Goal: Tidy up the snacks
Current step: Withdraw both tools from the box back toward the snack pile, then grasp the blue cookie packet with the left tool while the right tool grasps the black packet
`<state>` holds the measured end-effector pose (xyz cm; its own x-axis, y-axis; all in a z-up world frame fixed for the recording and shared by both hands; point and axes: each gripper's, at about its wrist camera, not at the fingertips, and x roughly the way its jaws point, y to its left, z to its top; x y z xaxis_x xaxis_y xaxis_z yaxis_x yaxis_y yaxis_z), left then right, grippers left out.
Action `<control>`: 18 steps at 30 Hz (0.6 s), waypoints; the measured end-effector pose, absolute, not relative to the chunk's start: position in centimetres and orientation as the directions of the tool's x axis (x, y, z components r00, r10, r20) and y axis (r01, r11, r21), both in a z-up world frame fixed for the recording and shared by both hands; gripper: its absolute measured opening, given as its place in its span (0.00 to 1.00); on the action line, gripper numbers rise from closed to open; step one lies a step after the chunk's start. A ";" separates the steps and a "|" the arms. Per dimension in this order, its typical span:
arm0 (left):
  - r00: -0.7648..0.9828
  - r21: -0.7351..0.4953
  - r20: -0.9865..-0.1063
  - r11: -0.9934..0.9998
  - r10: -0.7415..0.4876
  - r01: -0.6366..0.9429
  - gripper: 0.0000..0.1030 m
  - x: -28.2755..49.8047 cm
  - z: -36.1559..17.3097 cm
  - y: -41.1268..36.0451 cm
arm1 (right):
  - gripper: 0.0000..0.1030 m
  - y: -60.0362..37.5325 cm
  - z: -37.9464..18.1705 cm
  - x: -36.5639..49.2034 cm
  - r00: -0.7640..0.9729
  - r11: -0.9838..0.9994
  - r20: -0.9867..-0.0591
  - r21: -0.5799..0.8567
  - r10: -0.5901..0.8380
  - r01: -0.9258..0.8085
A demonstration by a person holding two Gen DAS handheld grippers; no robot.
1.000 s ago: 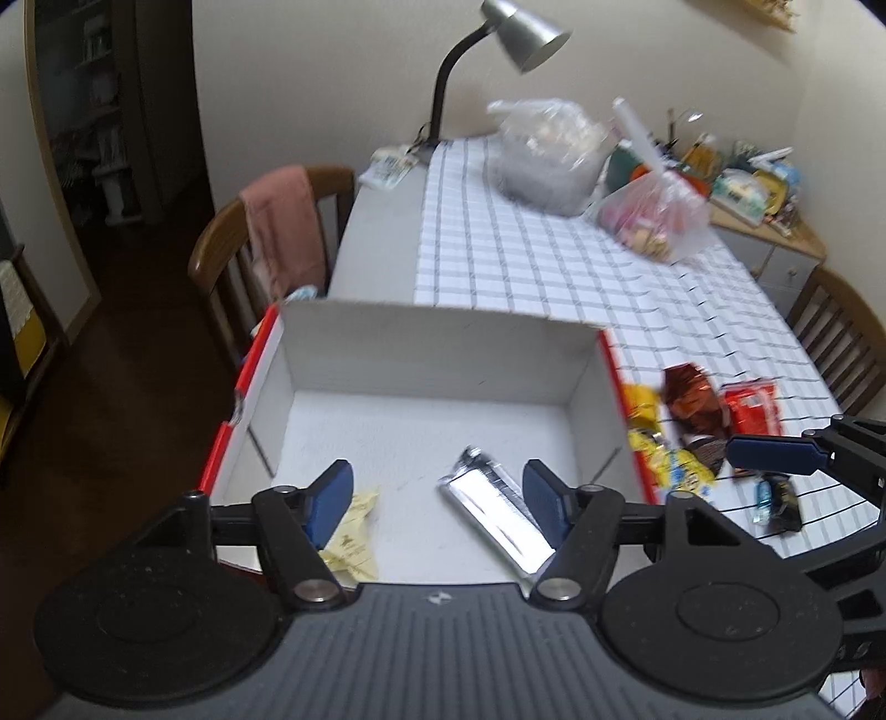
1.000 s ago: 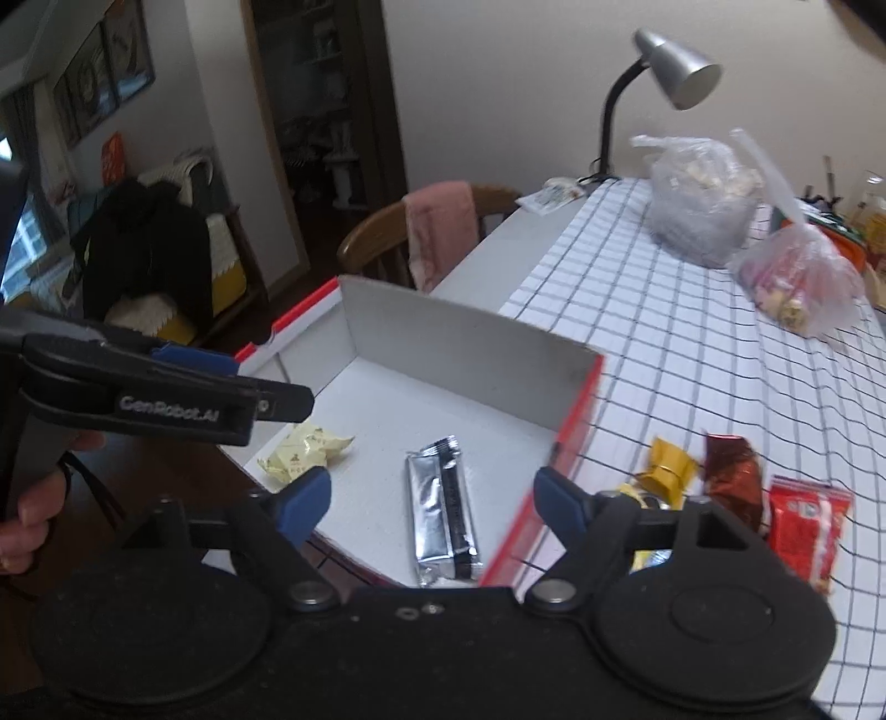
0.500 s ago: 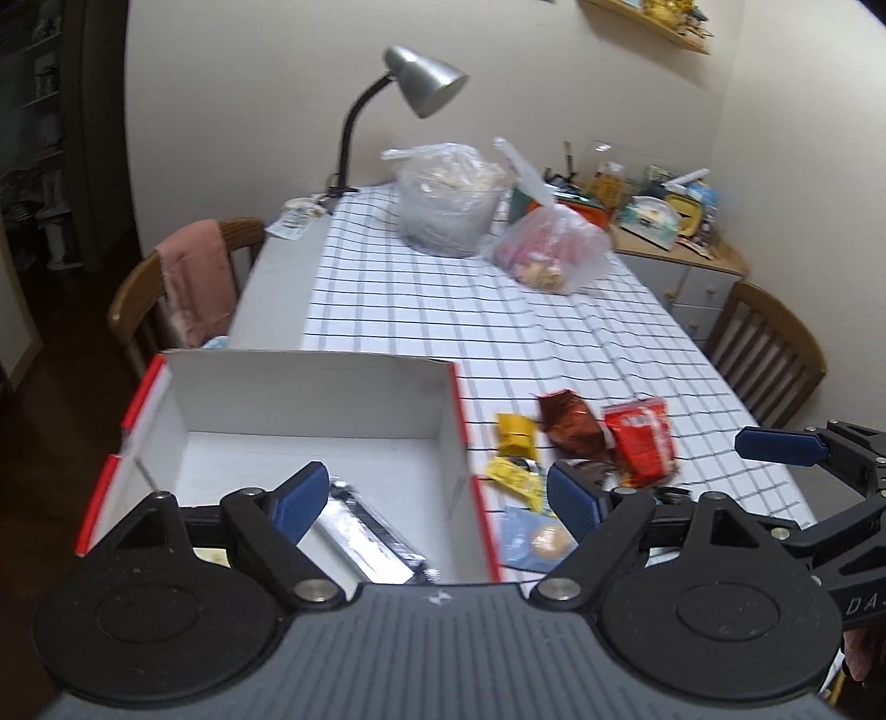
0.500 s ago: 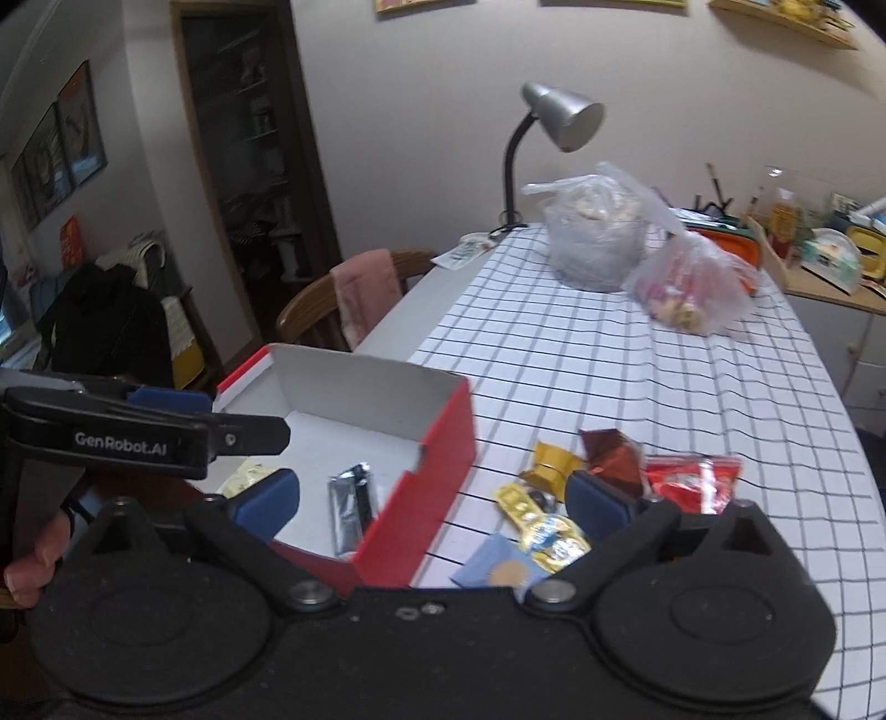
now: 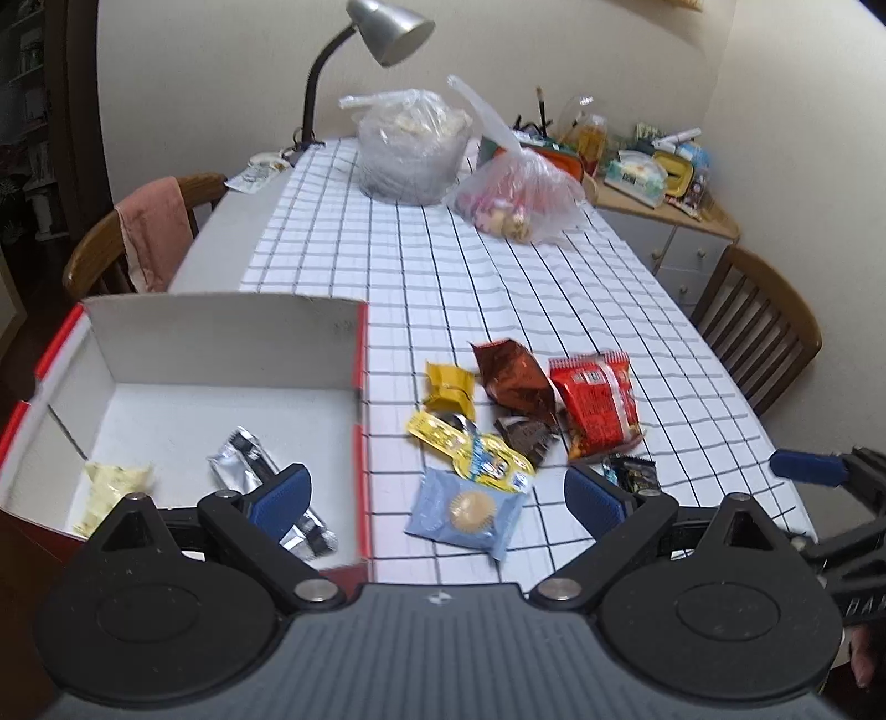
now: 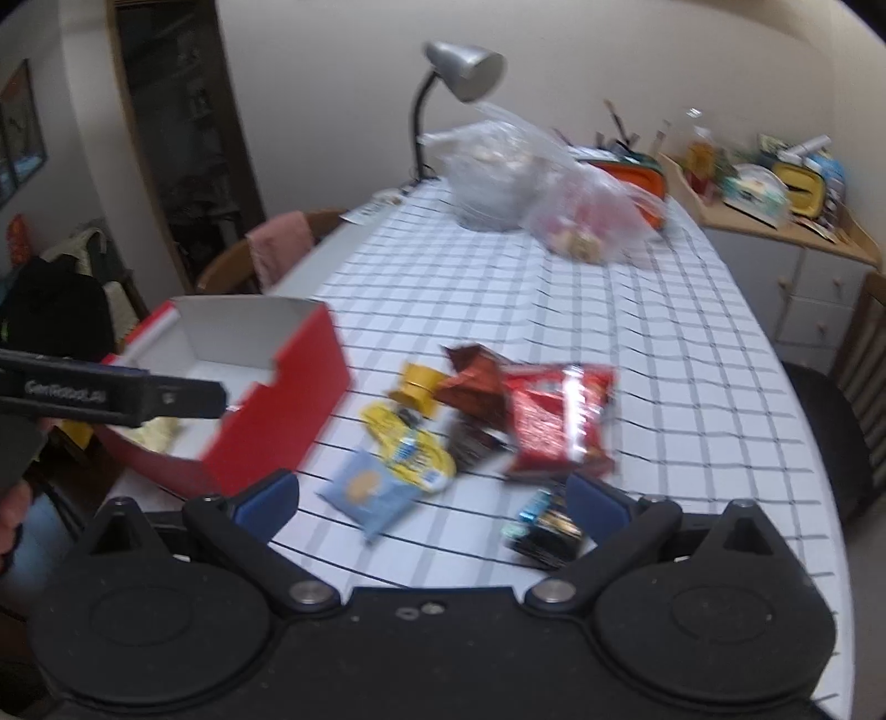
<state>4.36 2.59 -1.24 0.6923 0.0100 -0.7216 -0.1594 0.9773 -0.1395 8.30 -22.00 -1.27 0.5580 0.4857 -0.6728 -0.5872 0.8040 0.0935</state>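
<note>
A red box with a white inside stands at the table's near left. It holds a silver bar and a pale yellow packet. Right of it lies a pile of snacks: a light blue cookie packet, a yellow packet, a small gold packet, a brown bag, a red bag and a dark packet. My left gripper is open over the blue packet. My right gripper is open and empty above the pile.
Two clear plastic bags and a desk lamp stand at the table's far end. Wooden chairs flank the table. A cluttered sideboard is at the back right.
Both grippers have swung right, from over the box to over the snack pile. Both stayed open and empty.
</note>
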 end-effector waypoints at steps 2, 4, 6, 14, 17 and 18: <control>0.676 -0.139 -0.737 0.976 0.010 -0.166 0.96 4.9 -2.0 1.5 | 1.00 -23.2 -1.9 9.1 0.557 0.814 -0.685 0.092 0.470 -0.573; 0.663 -0.134 -0.748 0.975 0.017 -0.176 0.96 5.5 -2.6 0.4 | 1.00 -24.2 -2.5 9.9 0.554 0.823 -0.698 0.090 0.454 -0.562; 0.653 -0.123 -0.757 0.975 0.030 -0.187 0.96 6.1 -3.3 -0.5 | 1.00 -25.1 -3.2 10.8 0.548 0.830 -0.709 0.093 0.443 -0.550; 0.596 -0.106 -0.800 0.962 0.068 -0.252 0.96 8.2 -6.0 -2.8 | 1.00 -27.3 -5.2 14.2 0.544 0.859 -0.739 0.091 0.397 -0.504; 0.575 -0.099 -0.813 0.951 0.092 -0.292 0.96 9.0 -6.6 -3.1 | 1.00 -27.6 -5.9 15.1 0.524 0.852 -0.752 0.094 0.400 -0.515; 0.570 -0.099 -0.815 0.946 0.100 -0.308 0.96 9.2 -6.8 -3.1 | 1.00 -27.6 -6.2 15.4 0.516 0.850 -0.757 0.096 0.400 -0.518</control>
<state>9.22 -3.05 -6.79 0.5701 0.1001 -0.8155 -0.3084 0.9461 -0.0994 15.38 -27.57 -6.16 0.5164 0.4002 -0.7571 -0.5182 0.8499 0.0958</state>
